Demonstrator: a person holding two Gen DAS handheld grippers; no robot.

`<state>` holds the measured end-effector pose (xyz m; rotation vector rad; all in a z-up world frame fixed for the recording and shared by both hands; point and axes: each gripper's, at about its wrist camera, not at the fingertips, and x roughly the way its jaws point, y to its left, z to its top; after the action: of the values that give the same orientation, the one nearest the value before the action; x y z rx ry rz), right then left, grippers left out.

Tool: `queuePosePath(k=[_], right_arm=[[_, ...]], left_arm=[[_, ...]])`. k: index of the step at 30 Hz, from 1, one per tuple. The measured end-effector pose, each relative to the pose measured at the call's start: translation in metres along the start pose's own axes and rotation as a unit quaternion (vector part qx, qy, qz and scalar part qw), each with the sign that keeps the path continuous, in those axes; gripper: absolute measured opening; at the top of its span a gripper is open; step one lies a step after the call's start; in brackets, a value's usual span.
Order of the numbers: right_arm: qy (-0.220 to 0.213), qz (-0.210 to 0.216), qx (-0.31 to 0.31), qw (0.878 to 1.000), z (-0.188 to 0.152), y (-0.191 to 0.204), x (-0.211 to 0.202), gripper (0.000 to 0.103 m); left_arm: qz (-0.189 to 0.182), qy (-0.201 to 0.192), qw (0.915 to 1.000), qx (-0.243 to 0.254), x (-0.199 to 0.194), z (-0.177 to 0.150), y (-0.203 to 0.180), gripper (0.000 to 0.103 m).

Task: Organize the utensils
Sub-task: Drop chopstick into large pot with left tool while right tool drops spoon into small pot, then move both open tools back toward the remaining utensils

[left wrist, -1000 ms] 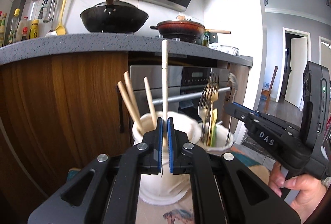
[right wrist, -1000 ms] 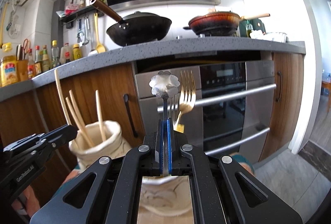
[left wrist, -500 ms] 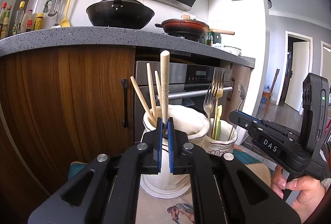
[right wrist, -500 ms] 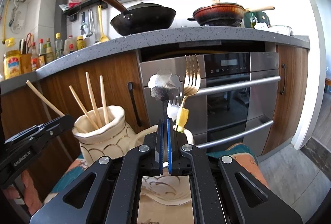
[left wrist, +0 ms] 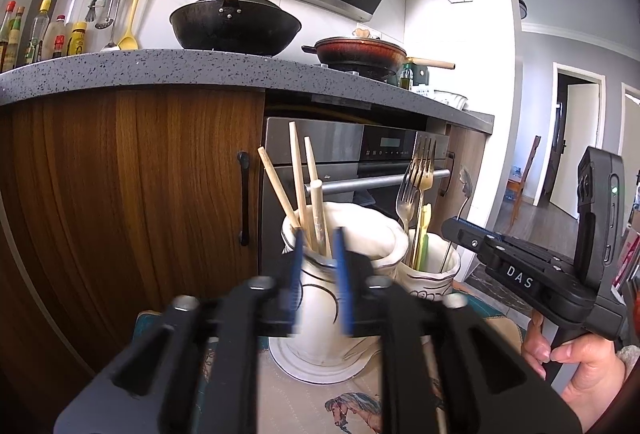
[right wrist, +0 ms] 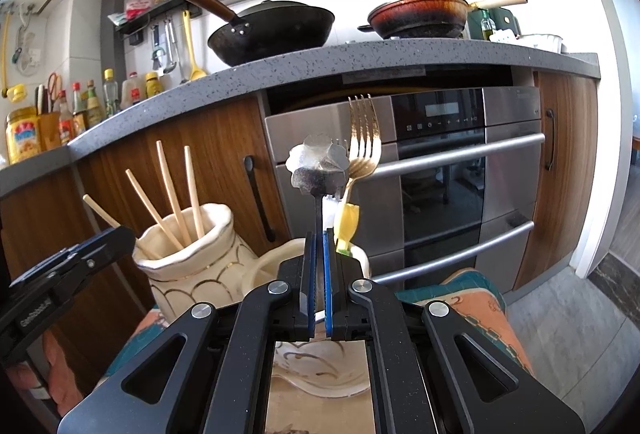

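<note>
My left gripper (left wrist: 318,248) is open just above the big cream vase (left wrist: 340,286). A wooden chopstick (left wrist: 317,213) stands in the vase between the pads, beside other chopsticks (left wrist: 298,181). My right gripper (right wrist: 318,254) has its pads slightly apart around the stem of a flower-shaped metal spoon (right wrist: 318,165), over the smaller cream cup (right wrist: 280,262). A gold fork (right wrist: 362,137) and a yellow utensil (right wrist: 346,226) stand in that cup. The cup also shows in the left wrist view (left wrist: 430,274), with forks (left wrist: 416,177). The vase shows in the right wrist view (right wrist: 192,258).
Both holders stand on a patterned cloth (left wrist: 352,406) over a low surface in front of a wooden cabinet (left wrist: 128,185) and an oven (right wrist: 440,169). The right gripper's body (left wrist: 560,266) is close on the right of the left wrist view. Pans sit on the counter (left wrist: 160,69) above.
My left gripper has lowered the chopstick into the vase and opened, letting it go. My right gripper has lowered the spoon toward the cup and its pads have parted a little.
</note>
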<state>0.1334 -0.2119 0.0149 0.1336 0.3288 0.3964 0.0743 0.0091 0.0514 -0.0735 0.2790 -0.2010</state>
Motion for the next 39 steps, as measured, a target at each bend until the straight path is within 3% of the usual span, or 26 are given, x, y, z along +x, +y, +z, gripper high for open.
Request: queuePosePath(k=[3,6,9,12,20,24,31,34,37,39], right_arm=[[0.001,-0.002,0.004,1.000,-0.001,-0.003,0.001,0.005],[-0.003,0.000,0.010,1.000,0.001,-0.004,0.000,0.026],[-0.005,-0.001,0.011,1.000,0.002,-0.004,-0.001,0.028],[-0.008,0.000,0.014,1.000,0.002,-0.005,-0.002,0.041],[-0.031,-0.006,0.024,0.999,0.010,-0.012,-0.013,0.051],[-0.056,-0.012,0.032,0.998,0.022,-0.016,-0.027,0.065],[-0.081,-0.004,0.041,0.996,0.039,-0.018,-0.051,0.068],[-0.064,0.000,0.035,0.997,0.039,-0.014,-0.066,0.072],[-0.041,0.003,0.020,0.999,0.027,-0.008,-0.078,0.079],[-0.009,0.004,0.010,1.000,0.013,-0.004,-0.082,0.080]], left_arm=[[-0.002,-0.001,1.0000,-0.001,0.000,0.001,0.000,0.028],[-0.001,0.000,1.0000,0.002,0.000,0.001,0.000,0.029],[-0.001,0.002,1.0000,0.002,0.001,0.000,0.000,0.029],[-0.001,0.002,1.0000,0.002,0.000,0.000,0.000,0.030],[0.001,-0.001,1.0000,0.001,-0.002,0.000,0.001,0.036],[0.002,-0.008,1.0000,-0.004,-0.006,0.003,0.003,0.040],[0.007,-0.008,0.9999,0.000,-0.009,0.004,0.003,0.041],[0.011,-0.007,0.9999,0.005,-0.017,0.002,0.002,0.054],[0.009,-0.005,0.9999,0.005,-0.028,-0.003,0.002,0.061],[0.016,-0.005,0.9998,0.007,-0.037,-0.008,0.001,0.075]])
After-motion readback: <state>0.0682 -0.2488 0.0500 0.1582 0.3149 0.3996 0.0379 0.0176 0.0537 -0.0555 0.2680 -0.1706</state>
